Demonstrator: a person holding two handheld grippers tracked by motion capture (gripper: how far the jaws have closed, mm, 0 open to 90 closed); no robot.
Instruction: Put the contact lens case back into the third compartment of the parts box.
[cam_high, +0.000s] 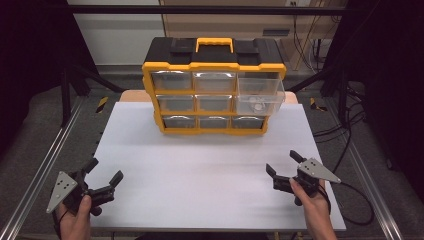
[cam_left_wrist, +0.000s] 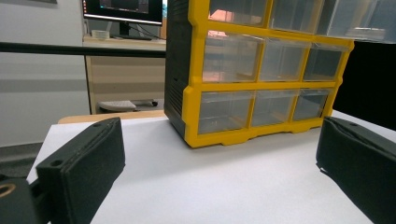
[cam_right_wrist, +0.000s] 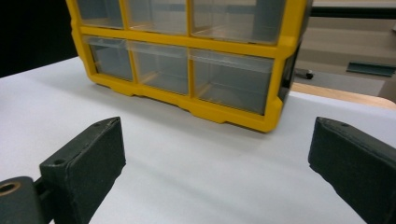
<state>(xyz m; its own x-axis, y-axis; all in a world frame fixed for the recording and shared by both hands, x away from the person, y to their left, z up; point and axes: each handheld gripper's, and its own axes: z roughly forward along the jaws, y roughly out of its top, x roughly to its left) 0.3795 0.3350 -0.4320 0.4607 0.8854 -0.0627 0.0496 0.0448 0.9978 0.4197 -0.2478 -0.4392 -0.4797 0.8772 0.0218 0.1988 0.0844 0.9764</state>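
Tongs both released, nothing between the jaws. Left tongs hover at the near left corner of the white surface; right tongs sit near the right edge, each held in a hand. Yellow-and-black drawer cabinet stands upright at the far middle of the surface, well apart from both tongs. Its top-right clear drawer is pulled out, small pale items inside; other drawers closed.
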